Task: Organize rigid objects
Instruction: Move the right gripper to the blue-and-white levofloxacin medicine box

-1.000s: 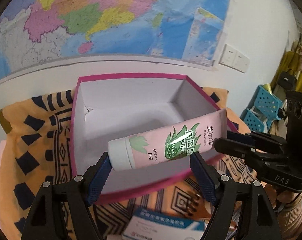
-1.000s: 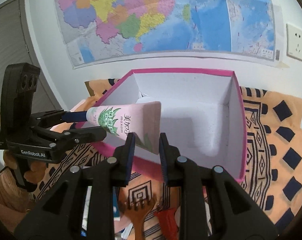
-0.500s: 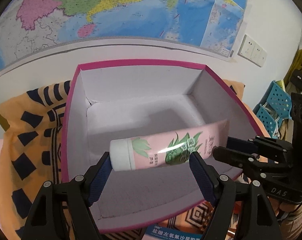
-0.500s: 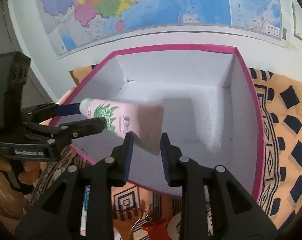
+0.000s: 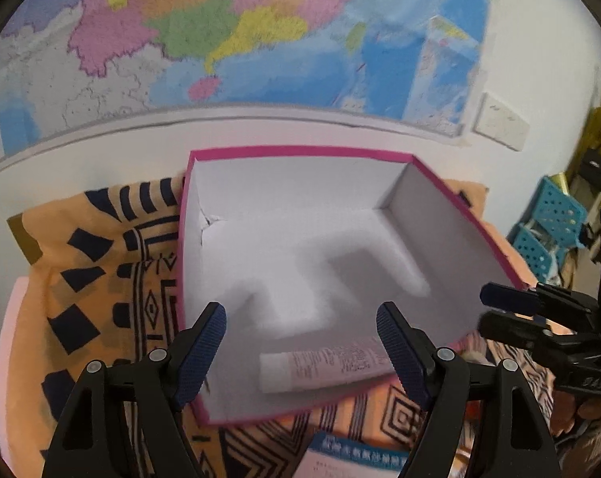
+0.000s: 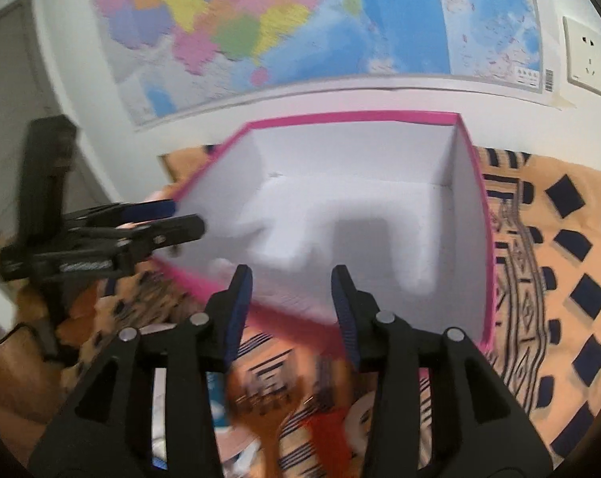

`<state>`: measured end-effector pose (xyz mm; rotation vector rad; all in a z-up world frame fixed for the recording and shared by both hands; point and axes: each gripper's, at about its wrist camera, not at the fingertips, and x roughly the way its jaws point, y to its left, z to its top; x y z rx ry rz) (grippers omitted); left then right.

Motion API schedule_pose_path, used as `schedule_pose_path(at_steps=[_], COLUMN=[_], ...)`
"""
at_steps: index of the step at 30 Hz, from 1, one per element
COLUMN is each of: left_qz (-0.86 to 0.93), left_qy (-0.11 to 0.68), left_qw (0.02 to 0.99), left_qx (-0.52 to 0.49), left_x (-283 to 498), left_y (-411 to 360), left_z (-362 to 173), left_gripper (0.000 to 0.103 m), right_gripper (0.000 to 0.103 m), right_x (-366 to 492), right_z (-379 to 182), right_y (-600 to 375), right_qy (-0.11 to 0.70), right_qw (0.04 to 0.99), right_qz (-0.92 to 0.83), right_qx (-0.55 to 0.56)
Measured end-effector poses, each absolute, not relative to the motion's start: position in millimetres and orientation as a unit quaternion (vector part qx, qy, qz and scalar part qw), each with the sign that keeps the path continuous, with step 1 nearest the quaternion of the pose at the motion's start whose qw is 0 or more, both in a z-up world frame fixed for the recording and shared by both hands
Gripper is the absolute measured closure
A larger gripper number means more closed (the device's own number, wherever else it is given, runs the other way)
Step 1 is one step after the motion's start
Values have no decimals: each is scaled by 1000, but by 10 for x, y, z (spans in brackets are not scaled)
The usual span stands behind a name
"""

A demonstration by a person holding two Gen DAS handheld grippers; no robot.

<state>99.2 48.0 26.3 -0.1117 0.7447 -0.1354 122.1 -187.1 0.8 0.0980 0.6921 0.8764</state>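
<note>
A pink tube with a white cap [image 5: 324,368] lies on the floor of the pink-rimmed white box [image 5: 300,151], against its near wall. My left gripper [image 5: 300,342] hovers open above the tube, with nothing gripped. My right gripper [image 6: 292,298] stands over the near rim of the box [image 6: 352,116]; its jaws are opening with nothing between them. The tube is hidden in the right wrist view. Each gripper shows in the other's view: the right gripper [image 5: 495,310] at the box's right wall, the left gripper [image 6: 181,221] at its left wall.
The box rests on an orange cloth with dark patterns [image 5: 93,279]. A blue and white medicine carton [image 5: 356,454] lies before the box. A wooden fork [image 6: 256,410] and a red item [image 6: 324,434] lie near the right gripper. A map hangs on the wall [image 5: 221,32] behind.
The tube left both grippers and dropped flat into the box. The right gripper's jaws spread apart. Both grippers drew back from over the box toward its near side.
</note>
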Motion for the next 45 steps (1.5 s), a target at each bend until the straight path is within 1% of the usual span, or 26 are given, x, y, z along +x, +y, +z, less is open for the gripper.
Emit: schedule_pose_path(at_steps=[3,7,12,18,27,33,44,45], left_qz=[-82,-83,-88,-83,-97,-117,-150,-152], left_qy=[348,338,355,390,419,431,429,430], left_qw=[933,936,930,916,901,893,887,886], left_qx=[-47,-42,-32,-44,-54,-56,-78,-81], left_x=[772,492,303,279,298,293,267,263], left_y=[499,533,497,497,475,449,383,390], left_z=[316,304,130,-151,-351,-423,-427,-426], left_gripper=[23,23,23,23,23,23,24,25], right_gripper=[56,55,55,55,55,55,55,55], right_x=[1007,743,565,478,401,465,507,520], right_z=[32,-40,-215,-428,-666,-677,-675,-681], right_y=[-1951,-2013,-1991,-1918,-1819,-1814,-1778,-1779], right_qy=[320,327,354,397,443,445,437,436], right_qw=[837,814,795,772,736,730,735,736], right_qz=[442,477,488,489,501,503,502,501], right_qx=[50,59,70,84,107,125,130,130])
